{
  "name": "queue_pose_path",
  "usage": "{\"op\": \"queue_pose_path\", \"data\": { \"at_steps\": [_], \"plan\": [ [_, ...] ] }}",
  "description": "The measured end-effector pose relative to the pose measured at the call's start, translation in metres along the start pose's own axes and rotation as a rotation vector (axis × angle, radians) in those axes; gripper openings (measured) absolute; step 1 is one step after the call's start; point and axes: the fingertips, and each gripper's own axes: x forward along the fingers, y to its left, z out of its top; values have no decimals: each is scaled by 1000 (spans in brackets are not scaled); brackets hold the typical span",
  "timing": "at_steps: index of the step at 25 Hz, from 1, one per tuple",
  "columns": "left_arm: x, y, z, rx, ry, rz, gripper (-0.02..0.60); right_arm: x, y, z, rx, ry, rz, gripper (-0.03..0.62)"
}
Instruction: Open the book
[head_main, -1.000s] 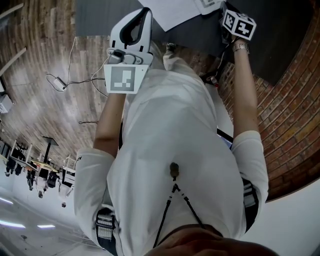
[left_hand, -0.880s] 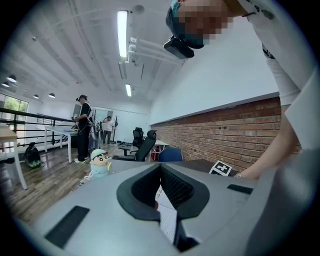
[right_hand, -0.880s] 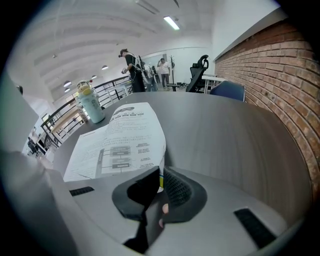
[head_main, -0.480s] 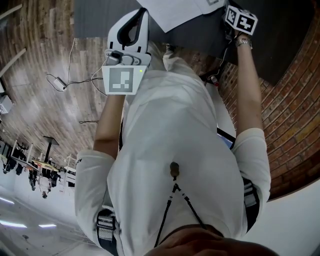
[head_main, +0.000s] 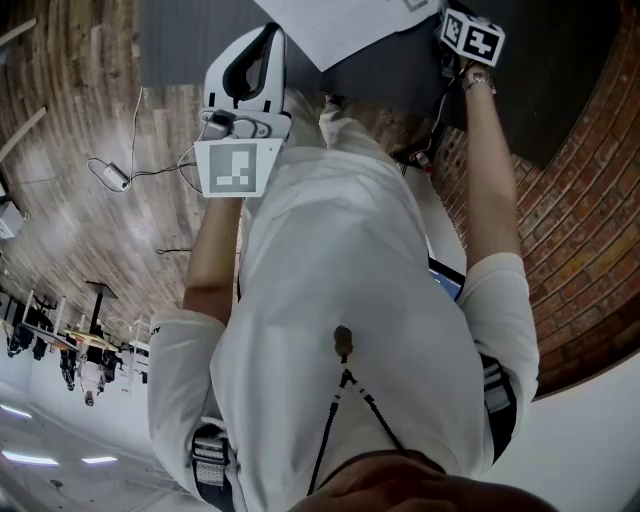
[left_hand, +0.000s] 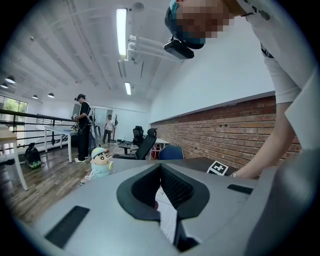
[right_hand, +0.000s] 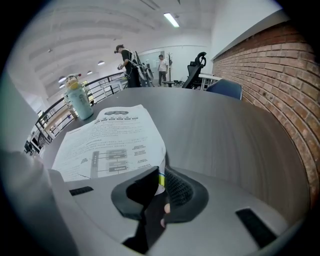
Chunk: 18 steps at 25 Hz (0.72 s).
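The book lies on the dark grey table (head_main: 180, 40), and its white printed page (right_hand: 112, 145) spreads out ahead of my right gripper. My right gripper (right_hand: 159, 175) is shut on the near edge of that page, a thin yellow-green stripe showing between the pads. In the head view the page (head_main: 340, 25) is at the top, with the right gripper's marker cube (head_main: 472, 38) beside it; its jaws are hidden there. My left gripper (left_hand: 161, 192) is shut on another printed sheet standing edge-on between its pads. In the head view the left gripper (head_main: 268, 35) reaches the table's near edge.
A cartoon toy figure (left_hand: 101, 162) stands on the table's left side, and a green figure-shaped bottle (right_hand: 78, 100) beyond the page. The brick wall (left_hand: 225, 130) runs along the right. Office chairs (left_hand: 145, 142) and standing people (left_hand: 82, 125) are far behind. A cable (head_main: 115, 170) lies on the wooden floor.
In the head view the right gripper's marker cube has shifted a little up and left with the page. The left gripper keeps its grip and has hardly moved.
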Motion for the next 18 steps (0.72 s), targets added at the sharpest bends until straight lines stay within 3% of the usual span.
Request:
{"op": "queue_pose_path", "data": {
  "at_steps": [7,13,18],
  "plan": [
    [-1,0,-1,5,-4,-4,21,-2,-4,-3,58,-18,5,78],
    [-7,2,1,3,-1,-5,21,-9,-16,0,83,-33,-59,83],
    [-16,-2,3,13,-16,-8,21,-18,-15,-4,87,-43,-61,83]
  ]
}}
